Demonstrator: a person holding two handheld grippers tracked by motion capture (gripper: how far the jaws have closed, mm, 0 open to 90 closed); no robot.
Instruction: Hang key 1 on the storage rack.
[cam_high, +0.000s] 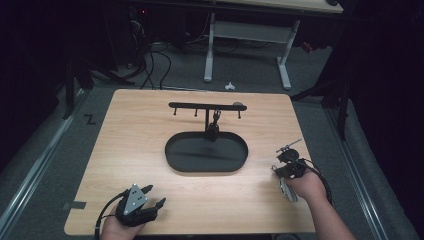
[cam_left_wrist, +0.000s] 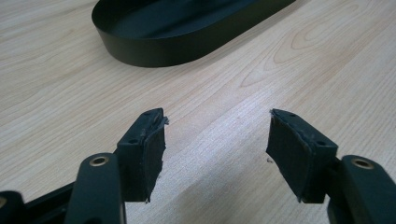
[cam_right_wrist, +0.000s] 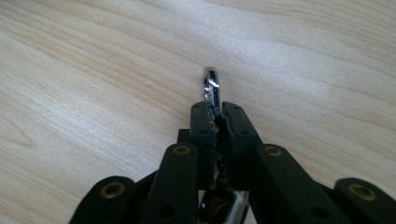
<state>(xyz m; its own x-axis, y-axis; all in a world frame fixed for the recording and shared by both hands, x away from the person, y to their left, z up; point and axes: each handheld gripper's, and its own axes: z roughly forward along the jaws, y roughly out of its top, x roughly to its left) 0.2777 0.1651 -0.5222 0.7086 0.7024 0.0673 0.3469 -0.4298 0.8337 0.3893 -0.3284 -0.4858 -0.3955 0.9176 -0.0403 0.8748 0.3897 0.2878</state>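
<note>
At the near edge of the wooden table (cam_high: 150, 145), at about seven o'clock from the tray, the left gripper (cam_high: 150, 197) is held low with its jaws spread wide and nothing between them; in the left gripper view its pads (cam_left_wrist: 152, 149) are seen apart over bare wood, with the wall of the black oval tray (cam_left_wrist: 154, 49) lying ahead of them. At about four o'clock from the tray, near the table's right edge, the right gripper (cam_high: 286, 160) is seen with its jaws pressed together on a small shiny metal piece (cam_right_wrist: 211, 86), whose rounded silver tip is seen poking out beyond the pads in the right gripper view; it looks like a clasp or a key-ring fitting, though its exact kind cannot be told. What hangs from it below the hand cannot be made out clearly. Farther off, at the table's centre, the tray is seen empty, and from its far rim, at twelve o'clock, a post rises to a black hanger bar (cam_high: 207, 106) with several short pegs pointing down; one small dark item (cam_high: 215, 120) seems to hang near the post, and the other pegs appear bare. The pick-up can therefore be judged as done, with the metal piece lifted and gripped, while the carry across to the stand and the hooking onto a peg are judged to be left.
</note>
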